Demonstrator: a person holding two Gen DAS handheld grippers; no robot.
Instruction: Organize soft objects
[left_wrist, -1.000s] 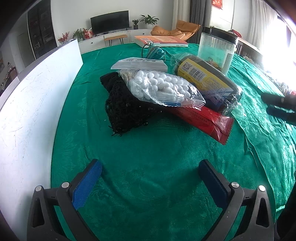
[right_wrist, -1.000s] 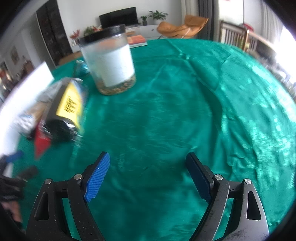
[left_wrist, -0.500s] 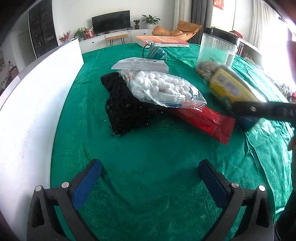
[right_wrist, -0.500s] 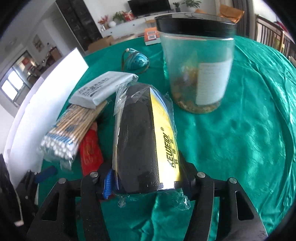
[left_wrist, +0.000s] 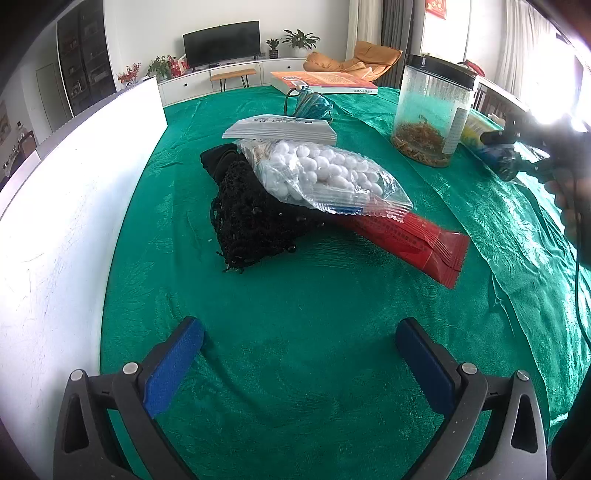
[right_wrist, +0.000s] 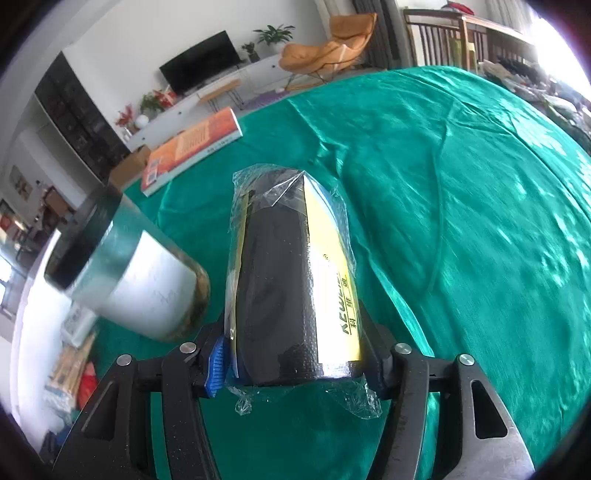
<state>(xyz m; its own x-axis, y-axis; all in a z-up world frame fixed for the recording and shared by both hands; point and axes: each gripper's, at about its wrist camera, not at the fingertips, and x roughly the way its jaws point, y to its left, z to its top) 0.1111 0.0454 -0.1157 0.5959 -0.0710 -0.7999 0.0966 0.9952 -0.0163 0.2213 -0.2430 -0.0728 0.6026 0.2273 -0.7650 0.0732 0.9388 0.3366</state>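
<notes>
Right tool (right_wrist: 295, 363): jaws clamped on a black foam-like roll (right_wrist: 291, 288), cylindrical, with a yellow printed label, sealed in crinkled clear film. The grip is easing wider, but the pads are pressed to the roll's sides. The roll hangs above the shiny green cloth of the desk (right_wrist: 461, 206), just right of the clear plastic jar (right_wrist: 129, 280) with the black lid.

Left tool (left_wrist: 299, 363): jaws wide apart, blue ribbed pads, nothing between them.

Beyond it lies the pile: black knitted mesh (left_wrist: 251, 218), a clear bag of white pellets (left_wrist: 325, 177) on top, a flat red foil sachet (left_wrist: 410, 240), and a white packet (left_wrist: 280, 129).

Versus half a second ago: the roll has been carried from beside the pile to the jar's far side.
</notes>
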